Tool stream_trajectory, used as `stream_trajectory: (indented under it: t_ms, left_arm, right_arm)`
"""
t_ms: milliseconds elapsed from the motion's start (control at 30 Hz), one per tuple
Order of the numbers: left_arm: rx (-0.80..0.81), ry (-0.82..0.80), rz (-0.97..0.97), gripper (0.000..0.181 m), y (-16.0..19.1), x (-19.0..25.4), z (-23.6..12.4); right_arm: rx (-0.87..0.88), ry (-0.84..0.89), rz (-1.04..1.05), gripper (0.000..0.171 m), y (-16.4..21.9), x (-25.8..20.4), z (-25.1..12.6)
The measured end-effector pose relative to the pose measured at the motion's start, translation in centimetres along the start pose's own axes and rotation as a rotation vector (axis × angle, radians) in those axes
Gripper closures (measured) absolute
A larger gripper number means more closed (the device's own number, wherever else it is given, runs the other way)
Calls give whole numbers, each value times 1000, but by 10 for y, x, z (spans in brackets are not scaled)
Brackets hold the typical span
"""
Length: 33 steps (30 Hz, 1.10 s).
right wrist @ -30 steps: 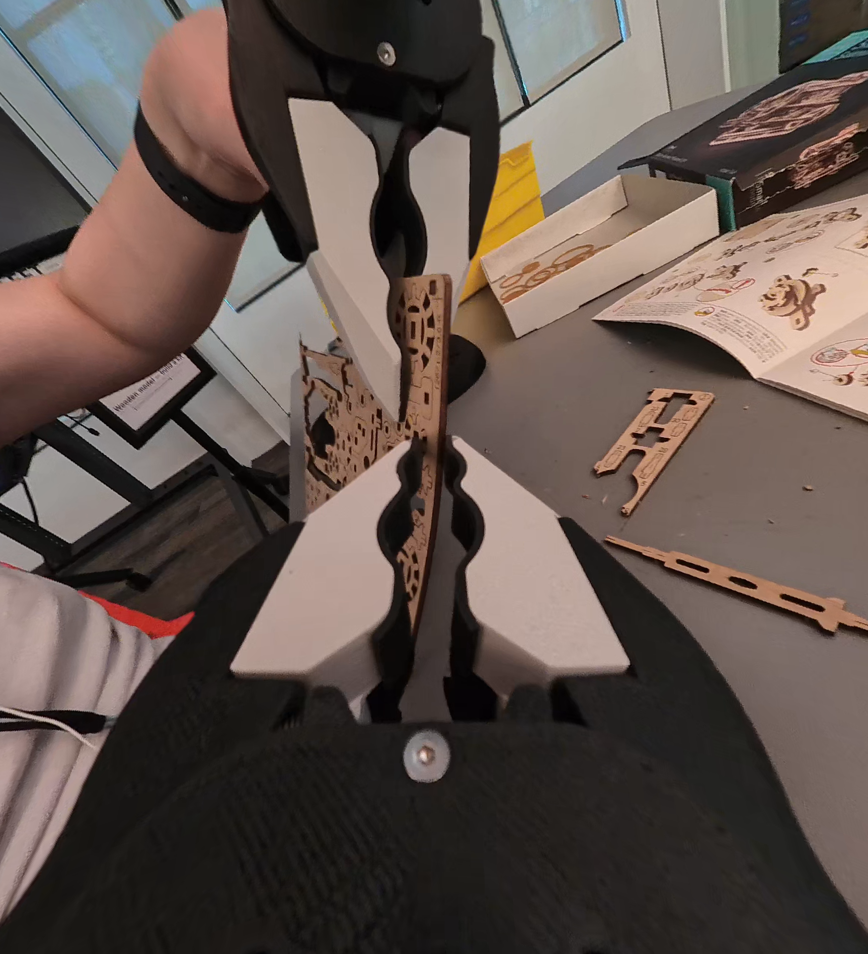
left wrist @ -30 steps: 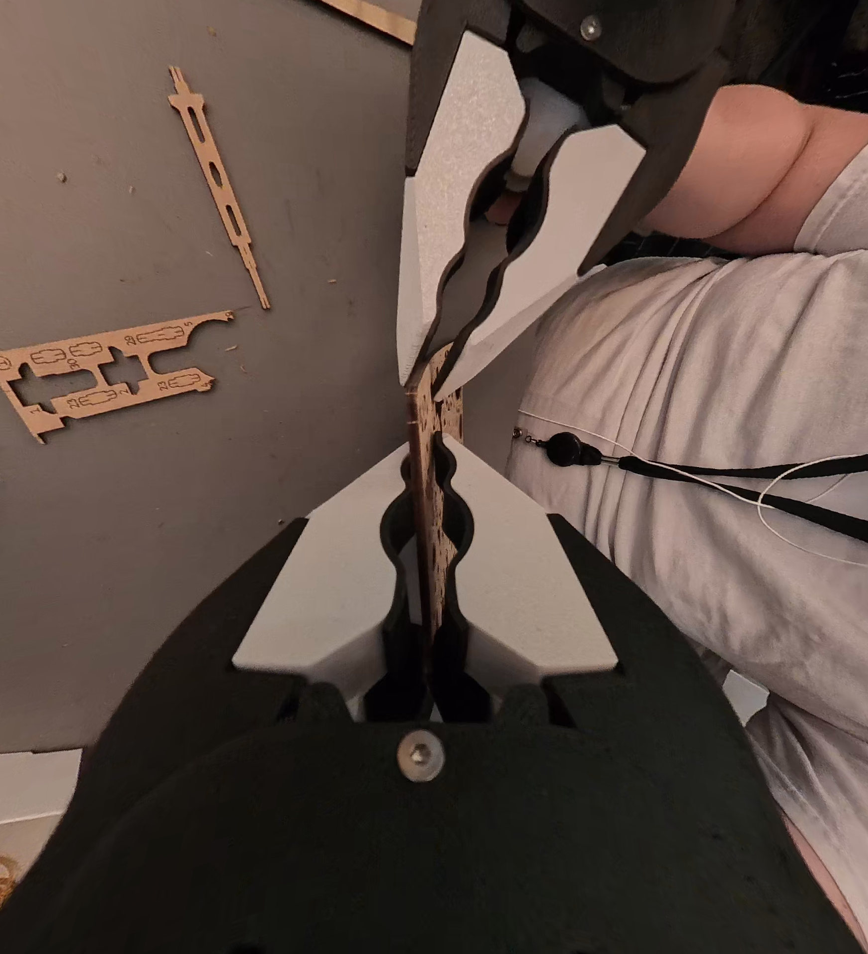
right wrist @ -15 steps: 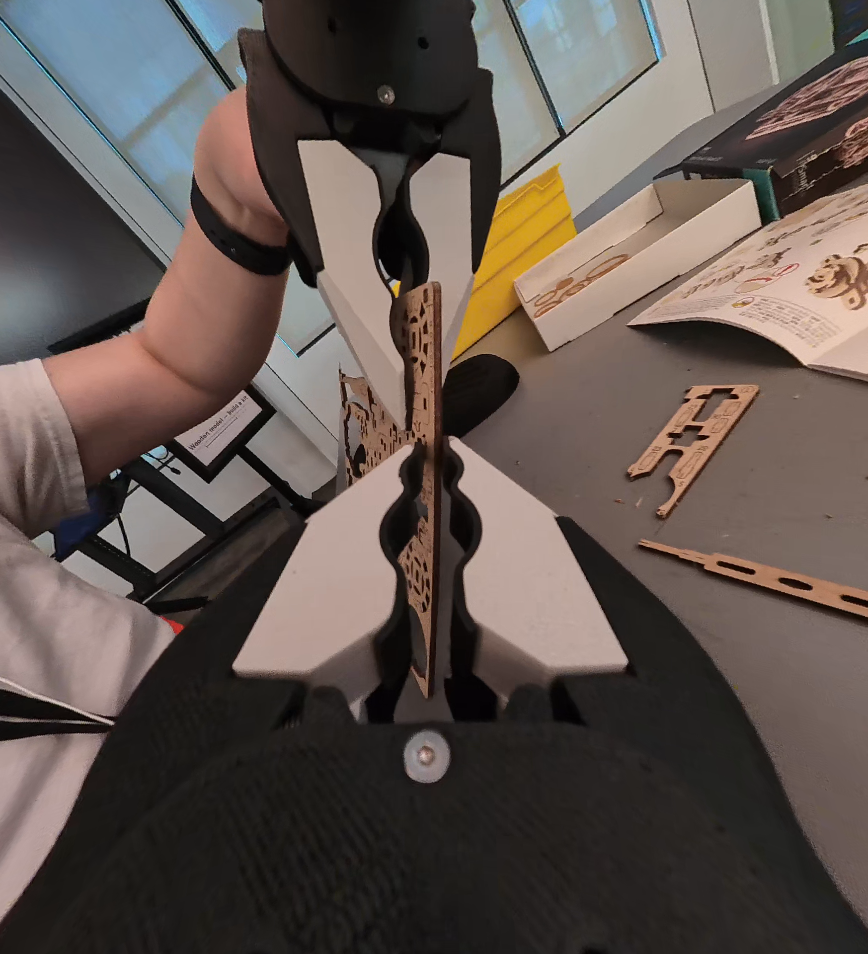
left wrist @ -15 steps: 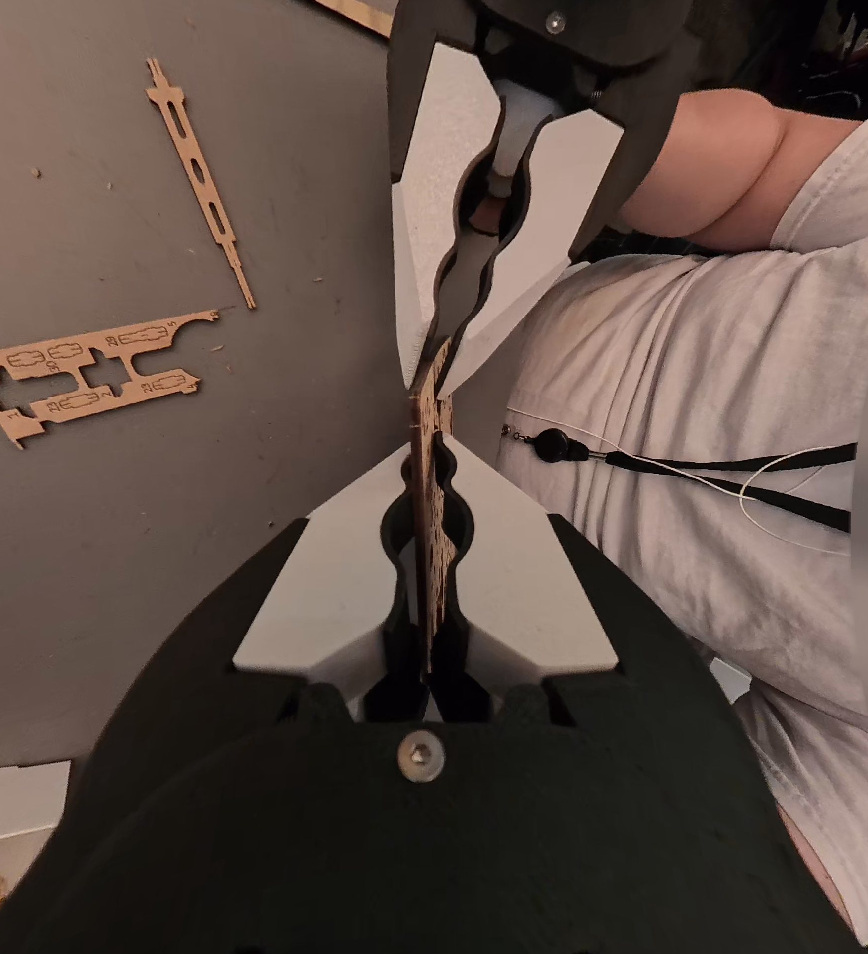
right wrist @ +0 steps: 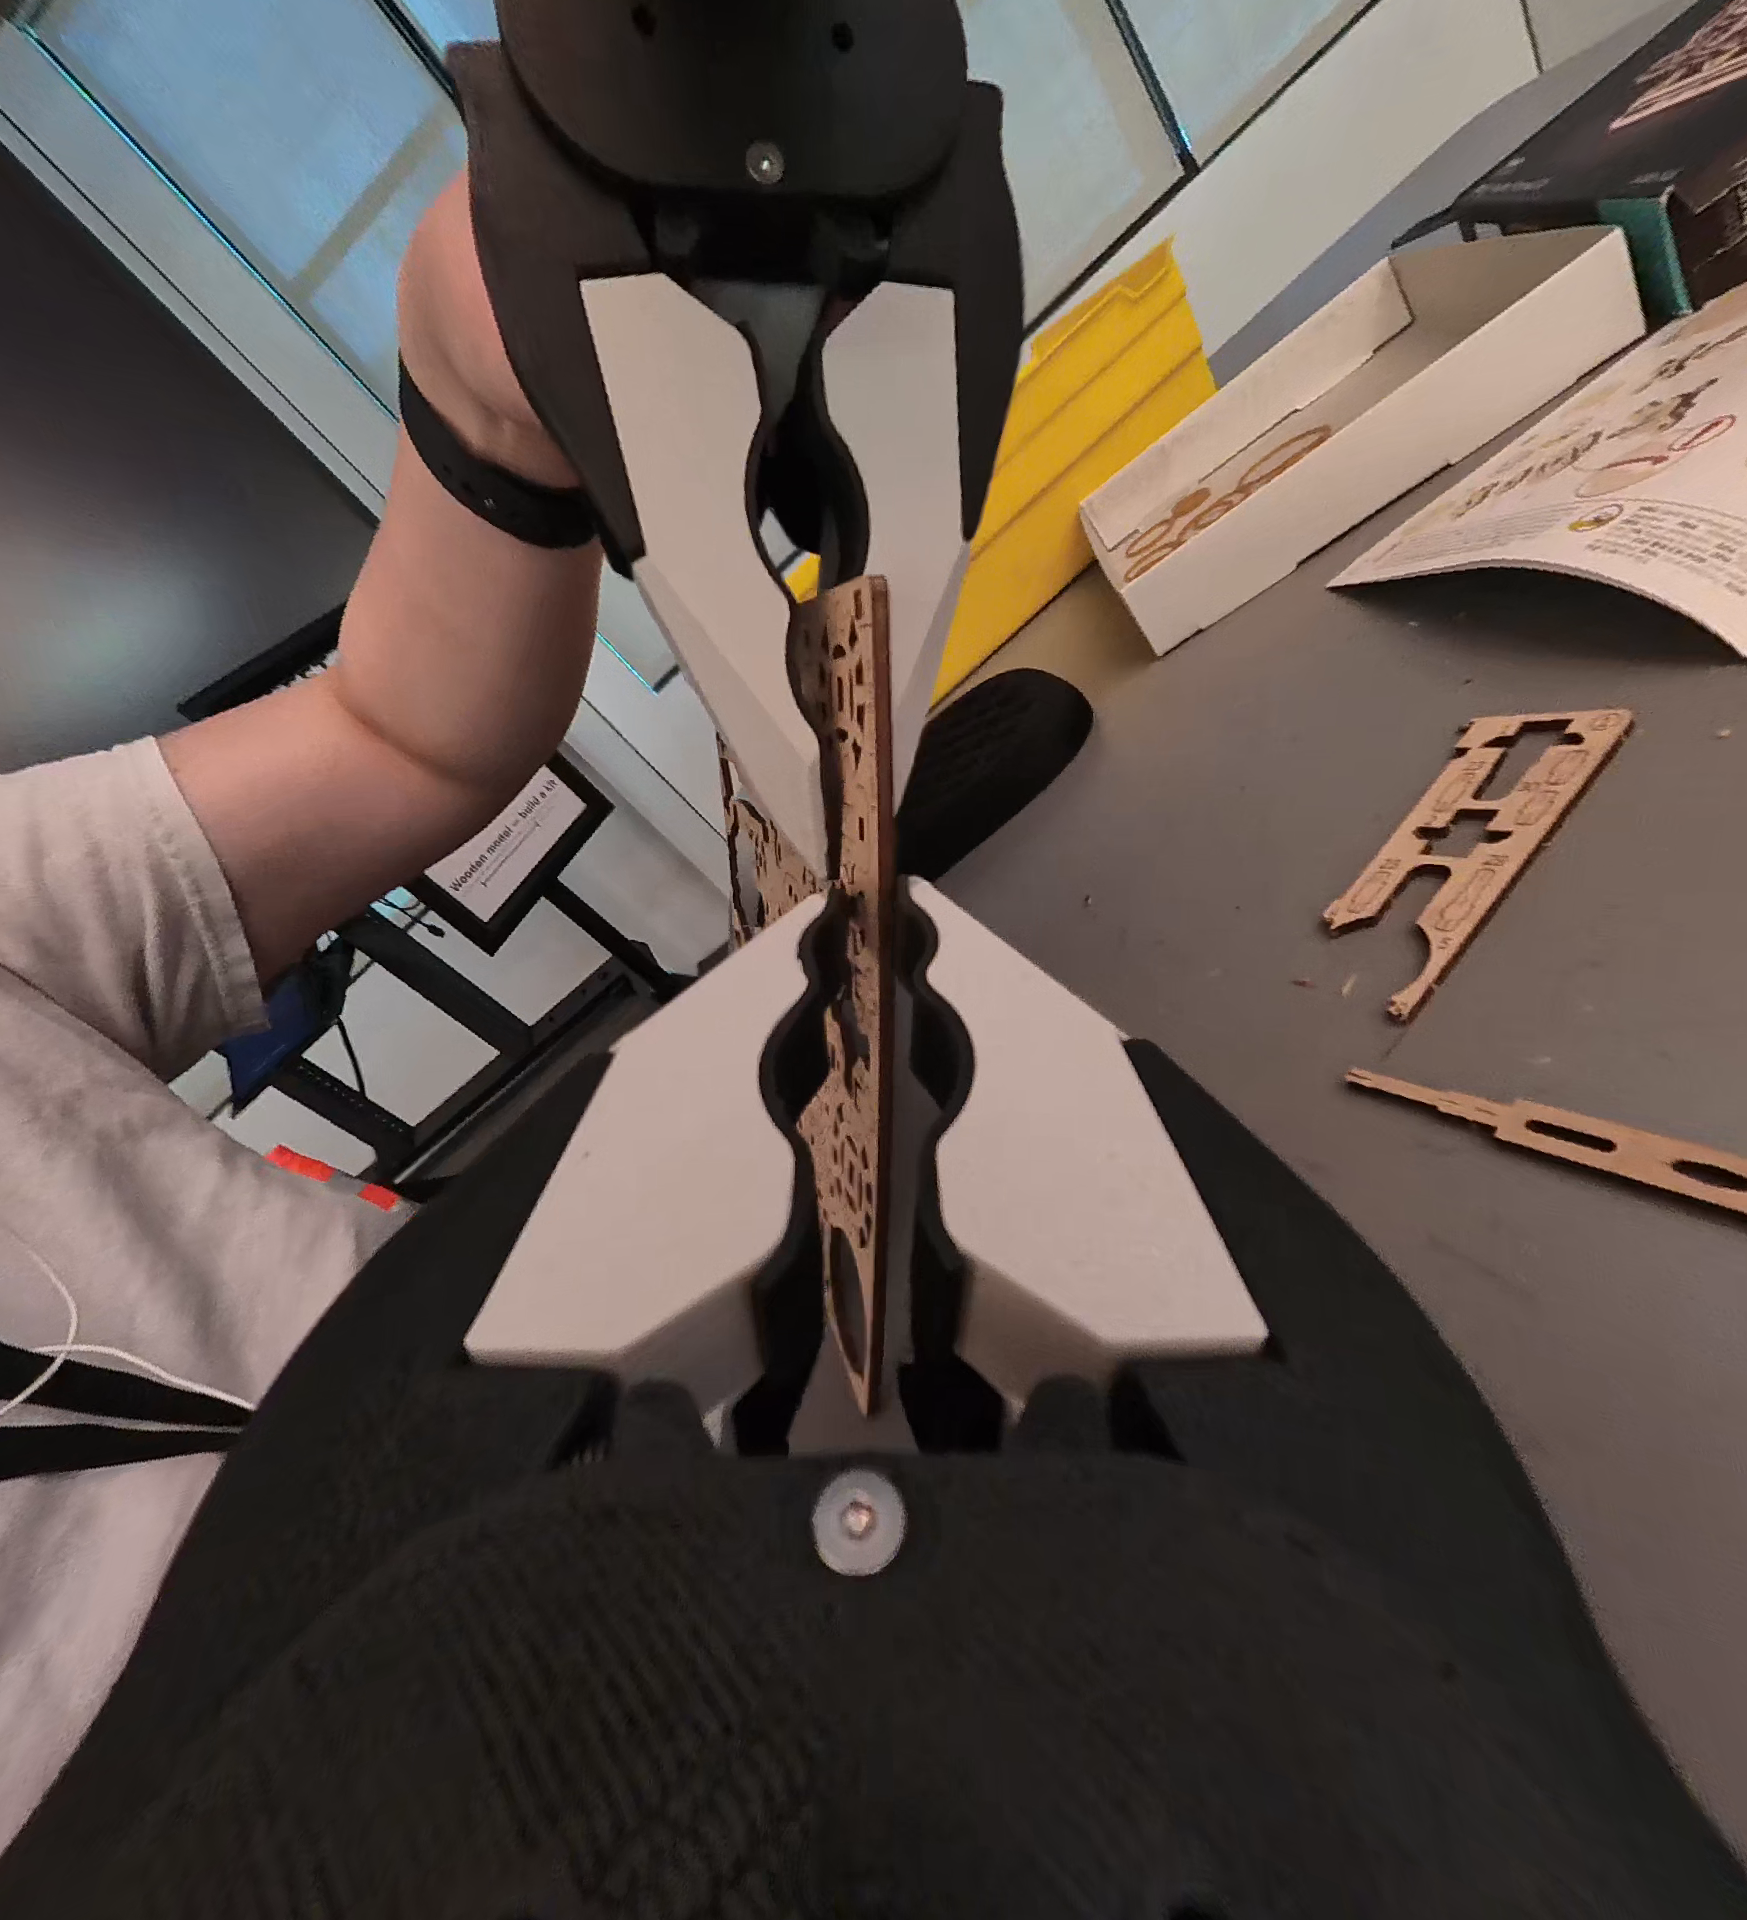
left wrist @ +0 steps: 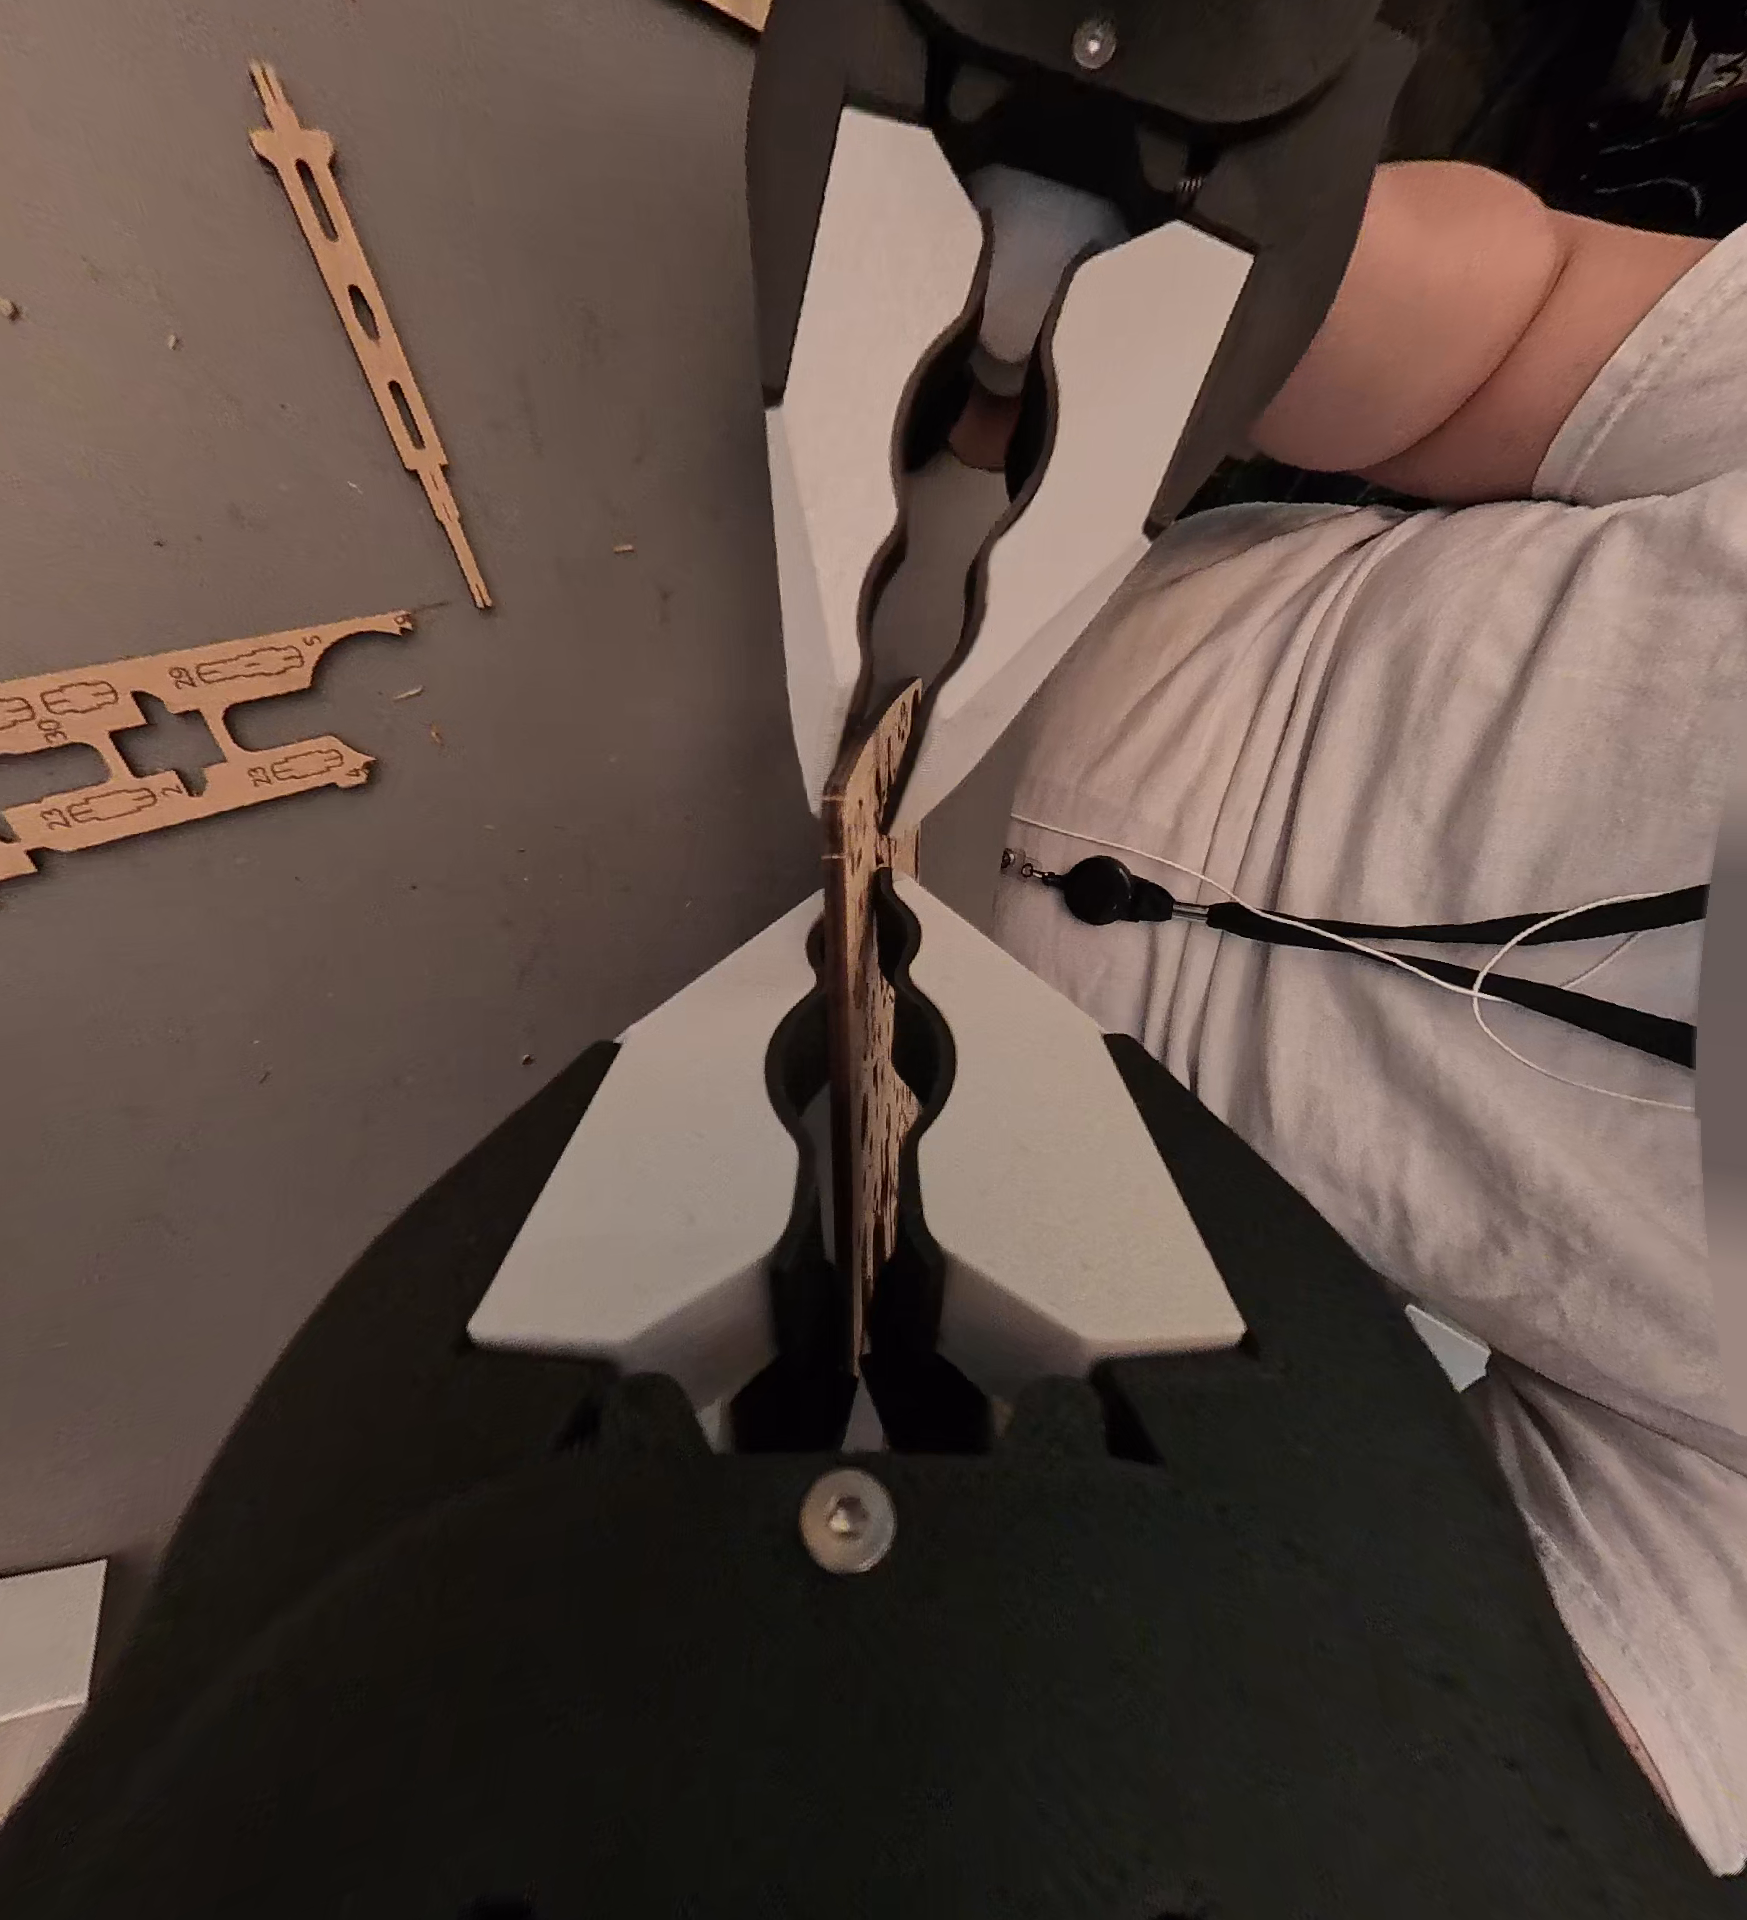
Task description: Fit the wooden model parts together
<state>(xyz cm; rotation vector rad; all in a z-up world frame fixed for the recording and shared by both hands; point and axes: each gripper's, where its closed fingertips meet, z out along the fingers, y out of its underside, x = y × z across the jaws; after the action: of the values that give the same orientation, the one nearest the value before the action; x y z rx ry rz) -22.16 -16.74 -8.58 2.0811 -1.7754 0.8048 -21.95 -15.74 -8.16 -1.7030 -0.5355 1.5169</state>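
Note:
A thin laser-cut wooden sheet (left wrist: 864, 1039) is held edge-on in the air between both grippers, off the grey table's (left wrist: 225, 1143) edge. My left gripper (left wrist: 864, 894) is shut on its near end. My right gripper (left wrist: 890, 717) reaches in from above and pinches the far end. In the right wrist view, my right gripper (right wrist: 869, 894) is shut on the sheet (right wrist: 858, 707), and the left gripper (right wrist: 853, 790) clamps it from above. A further patterned wooden piece (right wrist: 760, 873) shows behind the left gripper's fingers.
A loose wooden frame offcut (left wrist: 142, 748) and a thin slotted strip (left wrist: 370, 322) lie on the table. An open white box (right wrist: 1368, 436), an instruction booklet (right wrist: 1627, 520), a dark kit box (right wrist: 1731, 156) and a yellow bin (right wrist: 1087, 416) are farther off. The person's torso (left wrist: 1368, 935) is close by.
Both grippers have kept hold of the sheet and turned a little. The sheet now looks more edge-on in the right wrist view. The table parts have drifted in both views.

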Motion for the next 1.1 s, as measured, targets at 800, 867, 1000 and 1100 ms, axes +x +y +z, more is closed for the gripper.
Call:
stream_trajectory:
  t_ms: [800, 867, 1000, 1100]
  left_arm:
    - [14, -15, 37, 180, 2, 7, -2]
    - [13, -10, 33, 180, 3, 7, -2]
    - [10, -1, 62, 181, 4, 11, 1]
    - [-16, 16, 103, 180, 8, 17, 7]
  right_arm:
    - [39, -85, 62, 167, -2, -7, 0]
    - [18, -57, -3, 167, -1, -7, 0]
    - [-19, -97, -15, 168, 4, -12, 0]
    - [-92, -158, -22, 170, 12, -20, -1]
